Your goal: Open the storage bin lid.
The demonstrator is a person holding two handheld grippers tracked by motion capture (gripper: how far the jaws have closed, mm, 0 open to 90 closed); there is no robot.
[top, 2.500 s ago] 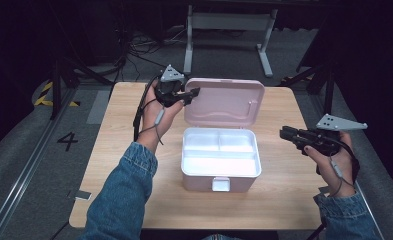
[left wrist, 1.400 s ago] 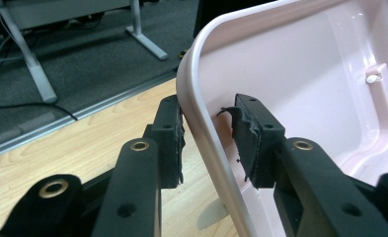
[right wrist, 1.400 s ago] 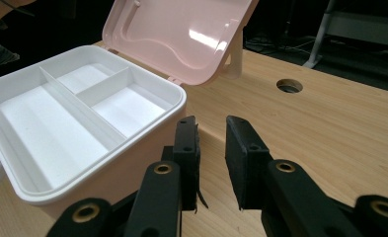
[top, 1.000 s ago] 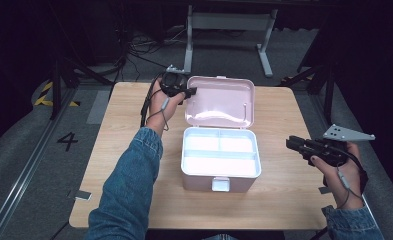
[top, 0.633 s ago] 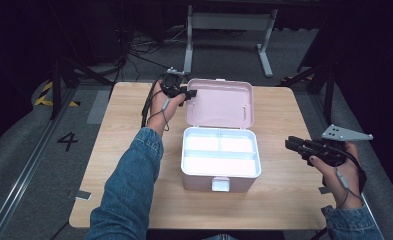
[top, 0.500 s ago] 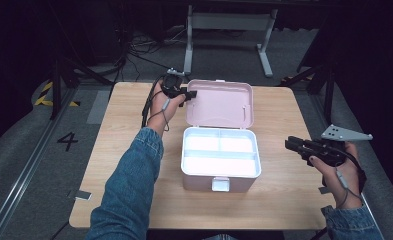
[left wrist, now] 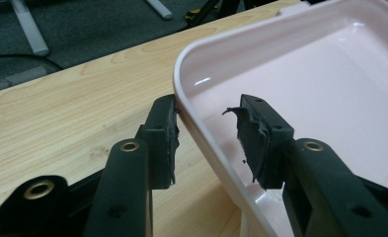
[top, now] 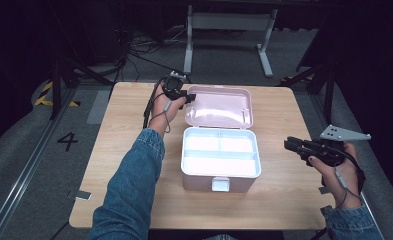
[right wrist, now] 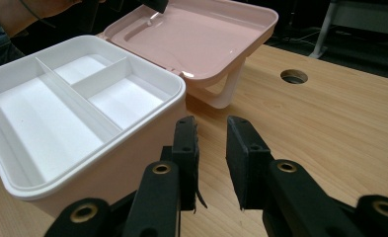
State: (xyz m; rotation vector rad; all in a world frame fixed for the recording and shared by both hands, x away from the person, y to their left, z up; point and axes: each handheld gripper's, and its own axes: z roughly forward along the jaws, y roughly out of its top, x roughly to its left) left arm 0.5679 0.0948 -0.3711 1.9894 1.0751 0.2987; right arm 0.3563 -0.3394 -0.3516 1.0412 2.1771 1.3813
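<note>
A pink box (top: 219,179) stands in the middle of the table with its white divided tray (right wrist: 83,98) exposed. Its pink lid (top: 219,107) is swung back and tilted up. At the lid's far left corner, my left gripper (top: 190,97) is open with its jaws astride the lid rim (left wrist: 196,138). One pad (left wrist: 164,143) touches the rim's outside, and the other pad (left wrist: 255,143) stands a little off its inside. My right gripper (top: 287,145) hovers right of the box, slightly open, with nothing between its fingertips (right wrist: 211,123).
The wooden table (top: 134,130) has a round hole (right wrist: 294,76) near the lid. A curved pink handle (right wrist: 228,89) under the lid reaches down to the table. Dark floor, cables and a metal stand (top: 224,30) lie beyond the far edge.
My left gripper has moved onto the lid's far left corner and the lid has tilted up a little. My right hand has drawn back toward the near right.
</note>
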